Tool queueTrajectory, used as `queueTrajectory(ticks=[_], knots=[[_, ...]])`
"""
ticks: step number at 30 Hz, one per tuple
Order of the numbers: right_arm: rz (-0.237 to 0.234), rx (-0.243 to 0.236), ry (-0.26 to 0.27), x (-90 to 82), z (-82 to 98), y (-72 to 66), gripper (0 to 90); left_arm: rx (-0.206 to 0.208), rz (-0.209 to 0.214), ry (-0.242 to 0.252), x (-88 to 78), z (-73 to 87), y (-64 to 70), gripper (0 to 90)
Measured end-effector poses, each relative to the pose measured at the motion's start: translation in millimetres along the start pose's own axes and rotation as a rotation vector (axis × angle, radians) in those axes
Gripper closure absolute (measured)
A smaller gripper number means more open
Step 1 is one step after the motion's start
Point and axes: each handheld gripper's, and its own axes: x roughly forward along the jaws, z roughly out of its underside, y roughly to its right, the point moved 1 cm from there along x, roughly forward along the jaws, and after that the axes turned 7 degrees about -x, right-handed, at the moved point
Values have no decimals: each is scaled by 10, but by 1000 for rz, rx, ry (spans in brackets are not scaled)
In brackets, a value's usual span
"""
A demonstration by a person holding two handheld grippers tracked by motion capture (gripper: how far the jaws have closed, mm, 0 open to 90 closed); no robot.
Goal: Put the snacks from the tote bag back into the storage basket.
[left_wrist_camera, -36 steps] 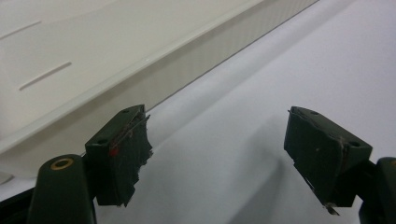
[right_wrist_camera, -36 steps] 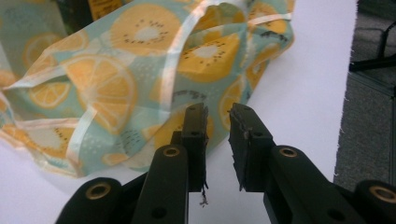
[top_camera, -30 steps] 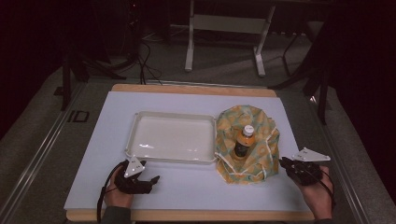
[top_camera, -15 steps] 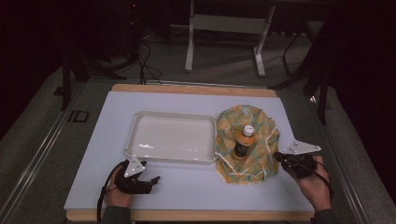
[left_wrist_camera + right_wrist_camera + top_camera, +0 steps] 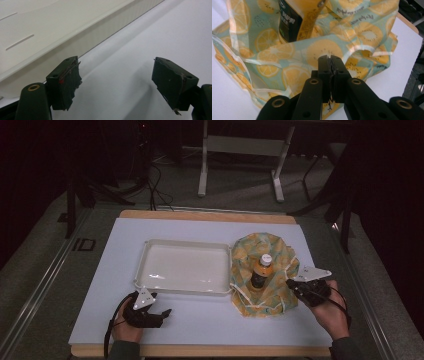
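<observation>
The high view looks forward and down from above the near edge of the table (image 5: 200,330). The left gripper view sits low beside the tray (image 5: 75,30), close up. The right gripper view faces the fruit-print bag (image 5: 294,57) closely; the high view shares both.

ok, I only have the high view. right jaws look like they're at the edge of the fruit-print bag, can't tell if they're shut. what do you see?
Observer: In the right gripper view the right gripper has its jaws pressed together at the fruit-print bag; whether fabric is pinched I can't tell.
Operator: Bottle label?
Observer: The bottle has a dark label with a yellow band beside it.
Operator: Left jaws?
Observer: The left gripper is open, nothing between the jaws, beside the tray's ribbed wall.
</observation>
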Motion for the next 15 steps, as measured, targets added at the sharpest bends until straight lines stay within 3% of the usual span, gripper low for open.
queueTrajectory(ticks=[9, 15], knots=[[-28, -53, -3, 11, -127, -22, 891, 1, -2, 0, 3, 0, 3, 226], [-40, -80, -15, 1, -186, -5, 828, 5, -4, -3, 6, -1, 9, 226]])
